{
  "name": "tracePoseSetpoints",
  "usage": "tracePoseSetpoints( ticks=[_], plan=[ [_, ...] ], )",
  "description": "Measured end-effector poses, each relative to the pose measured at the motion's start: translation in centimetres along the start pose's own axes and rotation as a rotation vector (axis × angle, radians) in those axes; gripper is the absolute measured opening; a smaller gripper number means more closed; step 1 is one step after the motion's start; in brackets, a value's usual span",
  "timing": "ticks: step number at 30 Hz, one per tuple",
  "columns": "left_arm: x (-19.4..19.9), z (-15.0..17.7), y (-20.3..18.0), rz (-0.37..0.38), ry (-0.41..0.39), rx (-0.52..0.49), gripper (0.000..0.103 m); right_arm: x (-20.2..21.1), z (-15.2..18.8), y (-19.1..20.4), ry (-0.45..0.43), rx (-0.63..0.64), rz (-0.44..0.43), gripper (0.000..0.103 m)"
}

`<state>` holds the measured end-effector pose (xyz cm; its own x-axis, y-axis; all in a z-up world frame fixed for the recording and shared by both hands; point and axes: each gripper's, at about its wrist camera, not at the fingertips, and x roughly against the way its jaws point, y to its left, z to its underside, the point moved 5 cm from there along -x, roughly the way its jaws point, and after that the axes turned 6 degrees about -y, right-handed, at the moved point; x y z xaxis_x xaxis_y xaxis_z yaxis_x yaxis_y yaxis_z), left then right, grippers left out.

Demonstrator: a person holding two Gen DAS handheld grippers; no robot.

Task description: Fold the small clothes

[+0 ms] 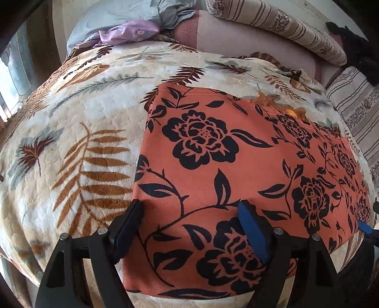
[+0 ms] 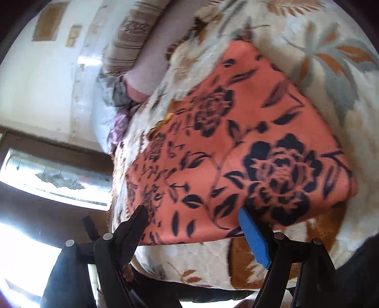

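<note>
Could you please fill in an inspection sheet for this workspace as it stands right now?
Surface: cream blanket with leaf print, spread over a bed.
Job's things: orange garment with black flowers lying flat on the blanket, folded to a rough rectangle.
Clutter: lilac cloth and pale blue bedding bunched at the far end; striped bolsters along the far side.
Grippers: left gripper open over the garment's near edge, nothing clamped; right gripper open at another edge, nothing clamped.
Cables: nothing seen.
Surroundings: worn pale wall and a bright window beside the bed.
</note>
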<state>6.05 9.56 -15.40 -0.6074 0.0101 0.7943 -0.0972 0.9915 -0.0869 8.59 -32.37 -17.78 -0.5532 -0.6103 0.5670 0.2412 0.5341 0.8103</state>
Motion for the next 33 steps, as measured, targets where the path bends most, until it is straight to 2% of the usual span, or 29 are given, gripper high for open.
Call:
tracePoseSetpoints(
  ticks=[1, 3, 6, 9, 11, 14, 18, 21, 23, 25, 28, 31, 33],
  plan=[
    [0.7, -0.3, 0.0, -0.004, -0.005, 0.012, 0.083, 1.1, -0.1, -0.6, -0.034, -0.066, -0.037, 0.081],
    [1.9, -0.8, 0.2, -0.02, -0.04, 0.022, 0.083, 3.2, -0.1, -0.8, -0.088, -0.081, -0.025, 0.081],
    [2.8, -0.7, -0.2, -0.005, -0.061, 0.04, 0.083, 4.7, 1.3, -1.5, -0.104, -0.141, -0.039, 0.092],
    [2.9, 0.0, -1.6, 0.035, -0.052, 0.067, 0.083, 3.8, 2.0, -2.2, -0.08, -0.167, -0.036, 0.093],
    [2.9, 0.3, -3.0, 0.059, -0.049, 0.059, 0.083, 3.1, 1.7, -2.5, -0.097, -0.199, -0.031, 0.093],
    [3.3, 0.6, -4.8, 0.076, -0.054, 0.03, 0.083, 2.1, 0.2, -3.1, -0.152, -0.229, -0.009, 0.093],
    [3.7, 0.6, -5.6, 0.095, -0.063, 0.039, 0.083, 2.3, -1.8, -3.4, -0.235, -0.249, -0.03, 0.093],
    [3.2, 0.8, -5.6, 0.092, -0.047, 0.055, 0.083, 2.8, -3.0, -2.7, -0.293, -0.2, -0.027, 0.09],
    [2.8, 0.7, -5.7, 0.077, -0.039, 0.054, 0.083, 2.3, -3.5, -2.5, -0.287, -0.19, -0.023, 0.076],
    [2.7, 0.4, -6.0, 0.082, -0.044, 0.056, 0.083, 1.7, -3.4, -2.9, -0.272, -0.186, -0.004, 0.071],
    [2.5, -0.2, -6.8, 0.092, -0.066, 0.055, 0.083, 1.5, -3.2, -2.8, -0.261, -0.161, 0.008, 0.058],
    [1.1, -0.4, -7.9, 0.068, -0.061, 0.022, 0.083, 1.7, -3.3, -2.0, -0.26, -0.109, 0.019, 0.056],
    [-1.7, 0.5, -8.6, 0.005, 0.014, -0.051, 0.083, 0.7, -3.5, -2.2, -0.223, -0.104, 0.041, 0.061]
  ],
)
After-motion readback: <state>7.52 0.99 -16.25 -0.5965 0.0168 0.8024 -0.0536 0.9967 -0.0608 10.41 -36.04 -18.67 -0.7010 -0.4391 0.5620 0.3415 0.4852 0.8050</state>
